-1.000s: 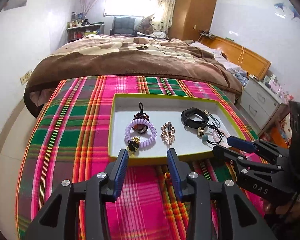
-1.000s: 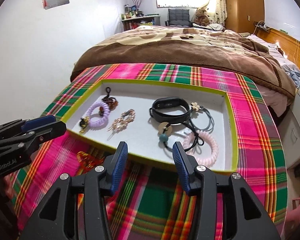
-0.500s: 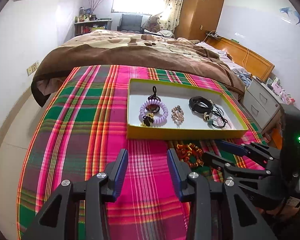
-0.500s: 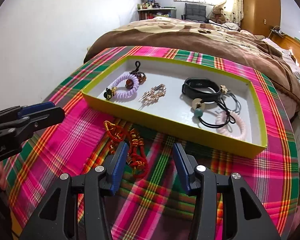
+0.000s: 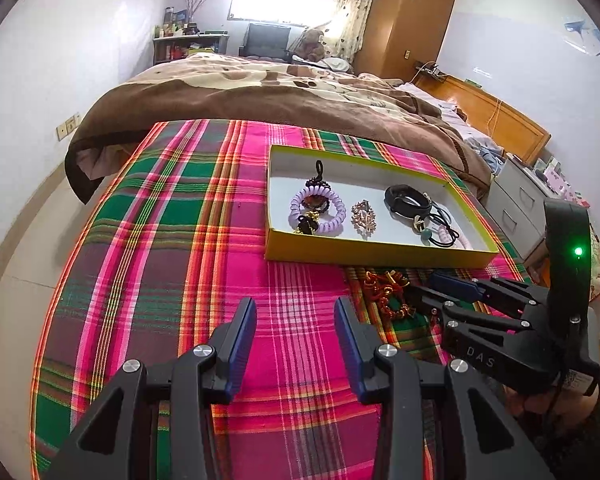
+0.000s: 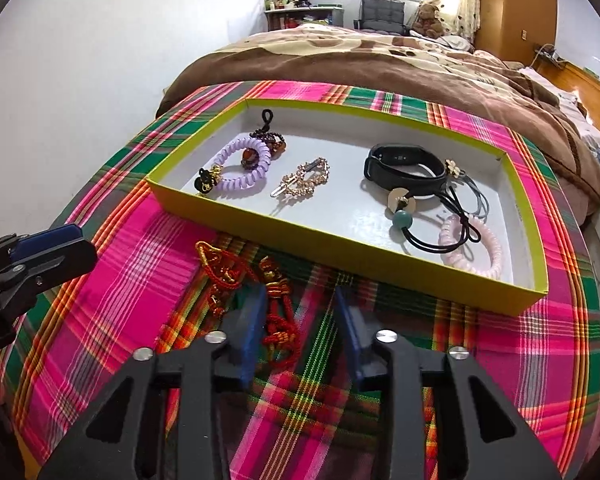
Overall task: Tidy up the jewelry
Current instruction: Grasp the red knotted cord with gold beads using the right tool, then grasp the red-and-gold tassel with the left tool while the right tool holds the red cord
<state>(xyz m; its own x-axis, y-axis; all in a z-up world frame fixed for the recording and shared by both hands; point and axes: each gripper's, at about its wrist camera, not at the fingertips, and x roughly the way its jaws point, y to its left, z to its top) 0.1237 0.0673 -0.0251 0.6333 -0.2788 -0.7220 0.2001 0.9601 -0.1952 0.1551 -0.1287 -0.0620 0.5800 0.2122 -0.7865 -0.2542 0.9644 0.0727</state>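
The right gripper (image 6: pixel 300 320) hovers over the red-and-gold knotted ornament (image 6: pixel 276 300), jaws spread wide around it, grasping nothing. The left gripper (image 5: pixel 296 336) is likewise released.

The right tool (image 5: pixel 432 294) bears the letters "DAS" on its body.

A bedroom with pale white walls, lit by a bright window (image 5: pixel 280 2) on the far wall with a patterned curtain (image 5: pixel 350 8) beside it. A bed (image 5: pixel 284 92) under a brown and cream blanket fills the middle, with a wooden headboard (image 5: pixel 496 120) at the right and a tall wooden wardrobe (image 5: pixel 408 20) in the far corner. Near the window stand a cluttered shelf (image 5: pixel 184 42), a dark chair (image 5: pixel 266 40) and a teddy bear (image 6: pixel 428 20); a pale drawer unit (image 5: pixel 520 204) sits at the right
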